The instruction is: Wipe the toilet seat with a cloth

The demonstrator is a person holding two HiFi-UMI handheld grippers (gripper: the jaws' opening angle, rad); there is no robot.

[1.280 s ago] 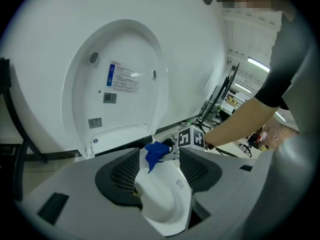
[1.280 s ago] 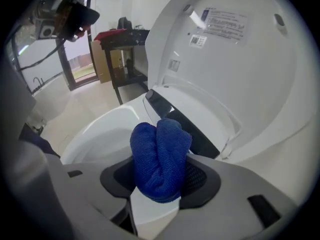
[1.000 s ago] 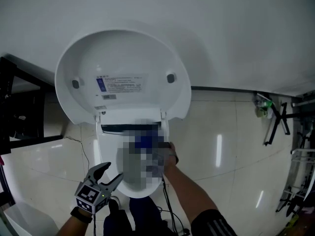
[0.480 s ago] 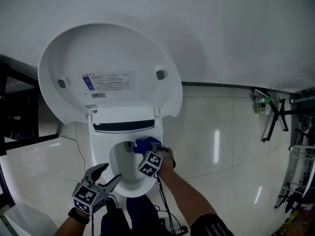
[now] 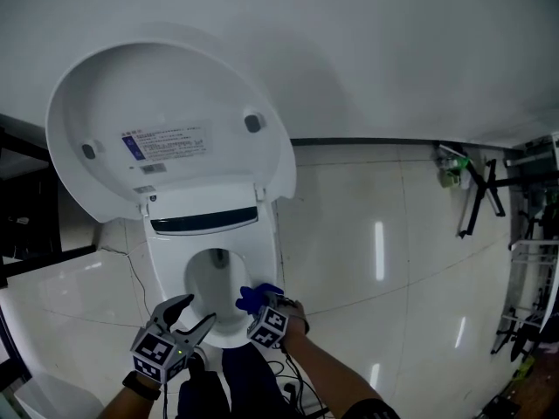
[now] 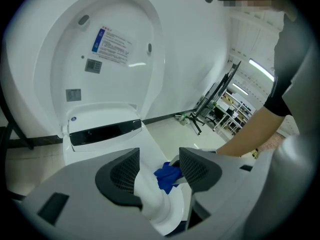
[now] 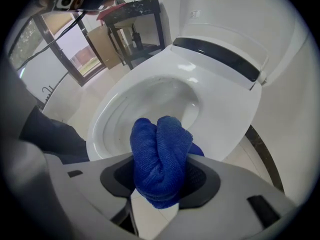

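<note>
The white toilet seat (image 5: 168,264) lies down round the bowl (image 5: 212,285), with the lid (image 5: 157,129) standing up against the wall. My right gripper (image 5: 261,307) is shut on a bunched blue cloth (image 5: 256,297) at the seat's front right rim. In the right gripper view the cloth (image 7: 161,159) bulges out between the jaws, just above the seat (image 7: 220,99). My left gripper (image 5: 188,316) hovers open at the seat's front left, holding nothing. The left gripper view shows the cloth (image 6: 167,176) and the seat (image 6: 145,196) beyond its parted jaws.
A dark metal stand (image 5: 17,225) sits left of the toilet and a black folding rack (image 5: 480,199) stands at the right wall. Cables (image 5: 131,273) trail on the glossy tiled floor. The person's dark trouser leg (image 5: 240,382) is in front of the bowl.
My right gripper has slid the blue cloth from the rear right of the seat forward to the front right rim. The left gripper has stayed open at the front left.
</note>
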